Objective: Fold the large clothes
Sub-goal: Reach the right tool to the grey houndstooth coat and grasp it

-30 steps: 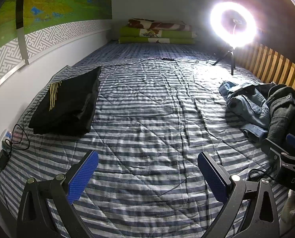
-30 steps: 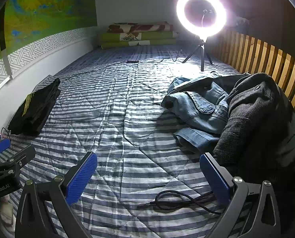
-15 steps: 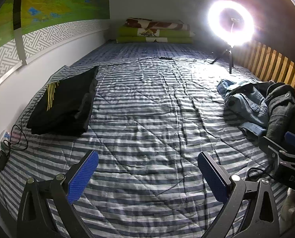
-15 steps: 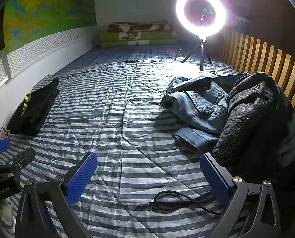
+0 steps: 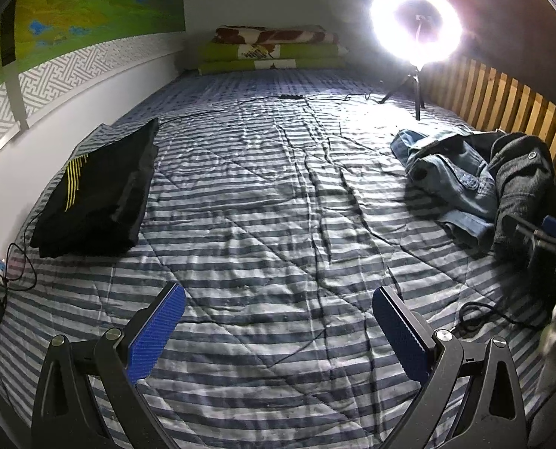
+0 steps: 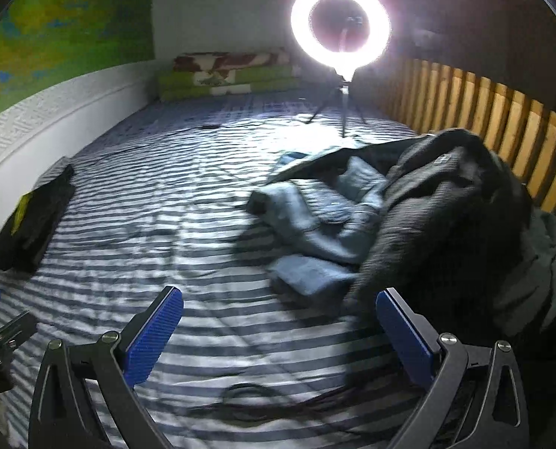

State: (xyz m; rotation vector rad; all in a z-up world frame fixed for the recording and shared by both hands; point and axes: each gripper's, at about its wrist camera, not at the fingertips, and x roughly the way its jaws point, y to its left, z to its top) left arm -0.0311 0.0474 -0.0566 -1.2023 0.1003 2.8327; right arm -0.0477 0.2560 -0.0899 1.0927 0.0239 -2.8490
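A crumpled denim jacket [image 5: 453, 179] [image 6: 315, 220] lies at the right of the striped bed, with a dark grey coat [image 5: 521, 183] [image 6: 438, 217] heaped against it. At the left by the wall sits a folded black garment with yellow stripes [image 5: 94, 194] [image 6: 31, 220]. My left gripper [image 5: 278, 325] hangs open over bare quilt with nothing between its blue pads. My right gripper [image 6: 279, 327] is open too, low in front of the coat heap, its right pad close to the coat. The right wrist view is motion-blurred.
A lit ring light on a tripod [image 5: 414, 22] [image 6: 341, 26] stands at the far right of the bed. Folded blankets [image 5: 274, 50] are stacked at the far end. A wooden slat rail [image 5: 502, 112] runs along the right. Black cables [image 5: 476, 314] [image 6: 248, 393] lie on the quilt.
The right gripper has swung towards the clothes heap, which now looks nearer and blurred. The left wrist view has tilted slightly. Both grippers stay open.
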